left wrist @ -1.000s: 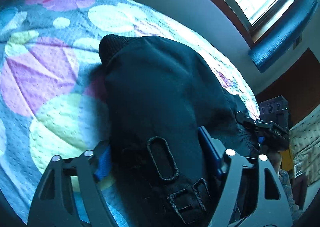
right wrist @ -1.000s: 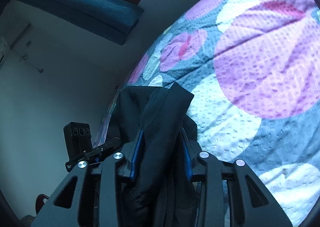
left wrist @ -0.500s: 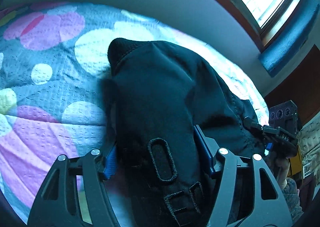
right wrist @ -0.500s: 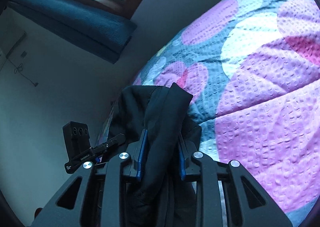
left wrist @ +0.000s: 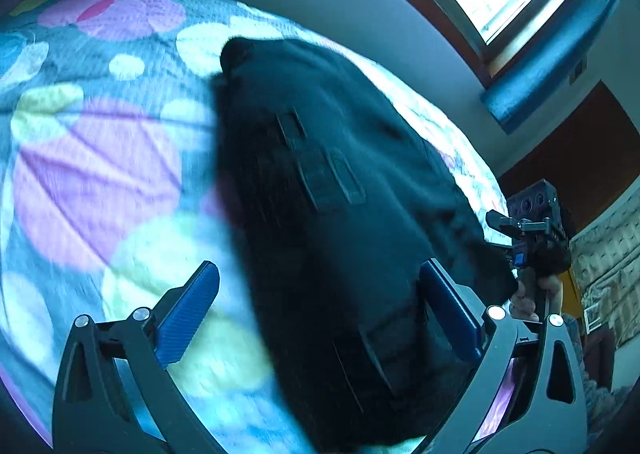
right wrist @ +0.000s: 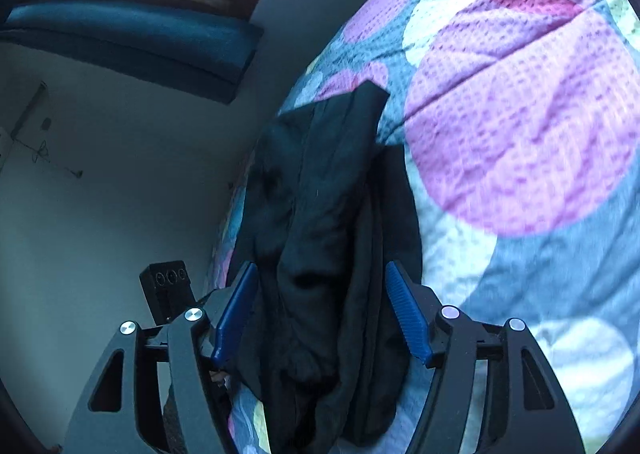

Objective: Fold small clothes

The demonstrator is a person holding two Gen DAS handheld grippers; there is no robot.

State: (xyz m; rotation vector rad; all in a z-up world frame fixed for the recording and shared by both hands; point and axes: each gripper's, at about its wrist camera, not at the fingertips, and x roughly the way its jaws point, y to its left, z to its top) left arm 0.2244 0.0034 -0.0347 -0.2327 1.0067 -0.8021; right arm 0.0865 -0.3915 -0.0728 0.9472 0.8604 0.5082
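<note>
Both your left gripper and right gripper are opening, black garment between unclamped pads. Withdraw carelessly and a pad snags the cloth, undoing the fold on the bedspread.

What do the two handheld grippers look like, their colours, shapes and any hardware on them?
The left gripper and the right gripper look alike: black plastic frames with triangular cut-outs, round silver bolt heads at the joints, and flat blue ribbed pads on the fingers. No cables or markings are visible on either.

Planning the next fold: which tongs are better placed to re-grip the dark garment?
Right, probably. The right tongs closely flank the dark garment while opening; the left tongs gape wider, one pad over bare bedspread.
</note>
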